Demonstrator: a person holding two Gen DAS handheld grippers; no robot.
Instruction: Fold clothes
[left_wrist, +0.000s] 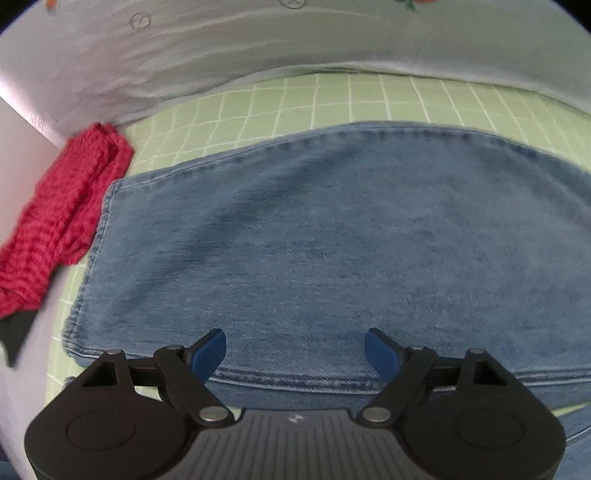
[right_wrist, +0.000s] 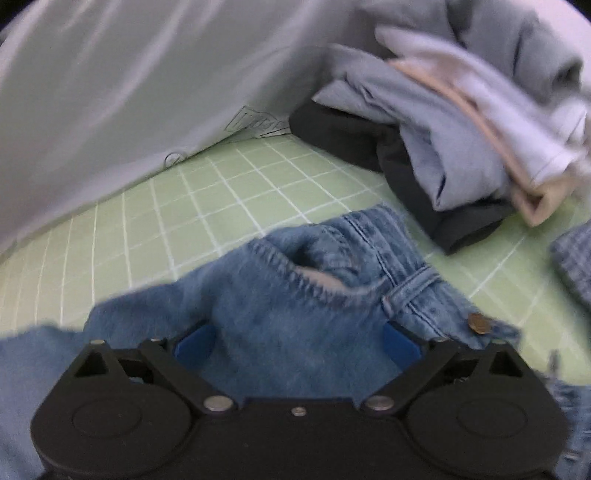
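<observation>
Lying flat on the green checked mat (left_wrist: 332, 96), the blue jeans (left_wrist: 332, 236) fill most of the left wrist view, with a stitched hem running along their near edge. The left gripper (left_wrist: 295, 350) hangs above that near edge with its blue fingers (left_wrist: 208, 352) set wide apart, and nothing is between them. To the left of the jeans, a red knitted cloth (left_wrist: 62, 221) lies at the edge of the mat, and a pale sheet (left_wrist: 221, 48) stands behind at the far side. In the right wrist view, the waistband end of the jeans, with a brass button (right_wrist: 478, 323), is bunched up between the blue fingers (right_wrist: 194, 347) of the right gripper (right_wrist: 297, 345); the jaws stand wide, and I cannot tell whether they press on the denim. At the far right, a pile of folded clothes (right_wrist: 443, 140) rests on the mat, well apart from the jeans.
</observation>
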